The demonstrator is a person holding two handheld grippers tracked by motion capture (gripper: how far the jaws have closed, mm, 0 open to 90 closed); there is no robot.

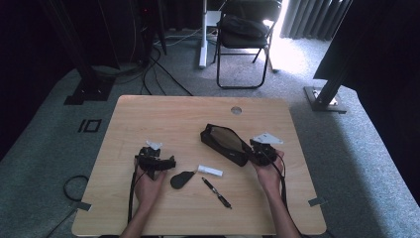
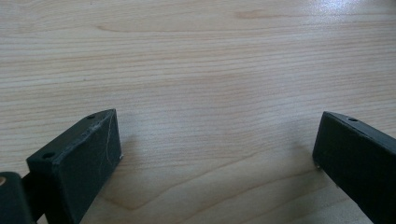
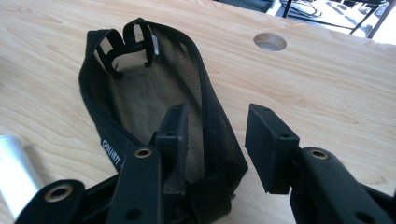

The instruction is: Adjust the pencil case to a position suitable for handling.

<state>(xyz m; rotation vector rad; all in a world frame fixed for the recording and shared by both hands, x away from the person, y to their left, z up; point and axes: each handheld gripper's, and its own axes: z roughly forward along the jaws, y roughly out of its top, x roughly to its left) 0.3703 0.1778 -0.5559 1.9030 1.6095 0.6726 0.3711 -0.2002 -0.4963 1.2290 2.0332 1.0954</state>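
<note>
An open black mesh pouch [image 1: 223, 140] lies right of the table's middle, its mouth facing up. My right gripper [image 1: 261, 151] is at the pouch's near right end. In the right gripper view the pouch [image 3: 140, 93] gapes, and my right gripper [image 3: 217, 112] is open: one jaw sits inside the pouch and the other outside, with the zip edge passing between them untouched. My left gripper [image 1: 155, 161] rests low at the left, and in its own view it [image 2: 217, 149] is wide open over bare wood. A white tube [image 1: 210, 170], a black pen [image 1: 216, 192] and a dark oval piece [image 1: 182, 179] lie between the hands.
The wooden table [image 1: 148, 119] has a round cable hole [image 1: 236, 110] near its far edge, also seen as the hole [image 3: 270, 42]. The white tube's end [image 3: 11, 172] lies beside the pouch. A folding chair [image 1: 245, 34] stands on the carpet beyond.
</note>
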